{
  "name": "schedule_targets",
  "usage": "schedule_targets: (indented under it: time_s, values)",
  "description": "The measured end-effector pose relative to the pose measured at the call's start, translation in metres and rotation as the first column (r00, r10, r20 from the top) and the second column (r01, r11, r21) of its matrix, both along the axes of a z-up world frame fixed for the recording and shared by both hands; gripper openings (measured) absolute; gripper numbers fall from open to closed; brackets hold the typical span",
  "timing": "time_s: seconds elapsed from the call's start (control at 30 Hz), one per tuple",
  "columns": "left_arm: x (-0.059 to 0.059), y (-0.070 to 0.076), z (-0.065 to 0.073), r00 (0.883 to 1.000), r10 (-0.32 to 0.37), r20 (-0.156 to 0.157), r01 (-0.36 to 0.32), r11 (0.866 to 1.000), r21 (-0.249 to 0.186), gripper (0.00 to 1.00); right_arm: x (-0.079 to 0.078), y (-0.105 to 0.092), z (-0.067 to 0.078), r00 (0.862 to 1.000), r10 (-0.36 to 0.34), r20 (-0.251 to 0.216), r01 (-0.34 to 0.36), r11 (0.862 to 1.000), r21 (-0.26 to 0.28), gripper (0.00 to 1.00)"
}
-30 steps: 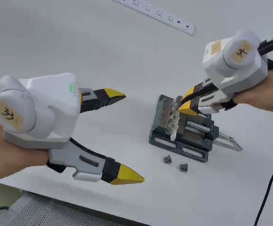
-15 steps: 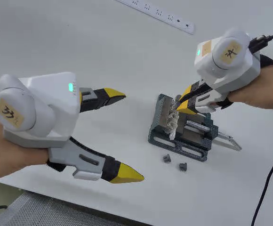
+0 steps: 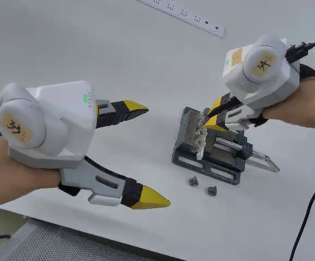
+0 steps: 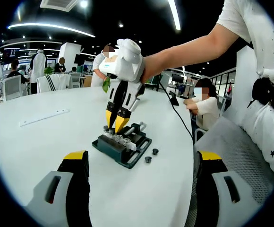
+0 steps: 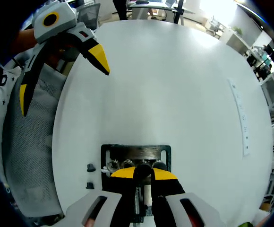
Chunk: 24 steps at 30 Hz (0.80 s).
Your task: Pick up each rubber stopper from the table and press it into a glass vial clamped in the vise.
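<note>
On the white desk (image 3: pixel 119 54), my right tongs (image 3: pixel 213 114) pinch a dark rubber stopper (image 5: pixel 143 169) above clear glass vials (image 3: pixel 201 138) in the dark metal vise (image 3: pixel 212 171), left tongs (image 3: pixel 155 155) agape; off-centre pressing could crack glass.

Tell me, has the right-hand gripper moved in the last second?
Yes, slightly: the right gripper body has shifted left relative to the vise, tips still over the vials.

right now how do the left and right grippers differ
The left gripper has its jaws spread wide and empty; the right gripper has its jaws nearly closed on what looks like a dark rubber stopper. The left gripper sits off to the side over the table; the right gripper points down at the vials in the vise. Both have yellow-tipped jaws.
</note>
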<state>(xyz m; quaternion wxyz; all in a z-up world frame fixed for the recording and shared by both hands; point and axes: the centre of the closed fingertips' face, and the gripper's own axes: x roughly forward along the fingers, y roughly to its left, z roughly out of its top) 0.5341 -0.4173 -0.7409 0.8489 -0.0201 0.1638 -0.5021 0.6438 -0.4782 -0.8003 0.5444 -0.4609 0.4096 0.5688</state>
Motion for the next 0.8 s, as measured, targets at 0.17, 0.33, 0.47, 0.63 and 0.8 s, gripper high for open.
schedule_targets:
  time_s: [0.17, 0.33, 0.47, 0.63, 0.8]
  values:
    - [0.001, 0.001, -0.001, 1.000, 0.004, -0.004, -0.004, 1.000, -0.002, 0.93, 0.001, 0.001, 0.001, 1.000, -0.001, 0.000, 0.001, 1.000, 0.007, 0.07]
    - [0.001, 0.000, -0.001, 1.000, 0.005, -0.004, -0.005, 1.000, -0.004, 0.93, -0.001, 0.000, 0.001, 1.000, -0.015, -0.009, 0.015, 1.000, 0.017, 0.09]
    - [0.001, -0.001, 0.000, 1.000, 0.003, -0.004, -0.003, 1.000, -0.005, 0.92, -0.001, -0.001, 0.001, 1.000, -0.019, -0.008, 0.019, 1.000, 0.023, 0.10]
    - [0.000, -0.001, -0.001, 1.000, 0.003, -0.006, -0.003, 1.000, -0.005, 0.92, -0.001, -0.002, 0.007, 0.999, -0.033, -0.009, 0.033, 0.999, 0.043, 0.10]
    - [-0.001, -0.001, -0.001, 1.000, 0.001, -0.009, -0.001, 1.000, -0.005, 0.91, 0.003, -0.002, 0.016, 0.999, -0.052, -0.010, 0.053, 0.995, 0.079, 0.04]
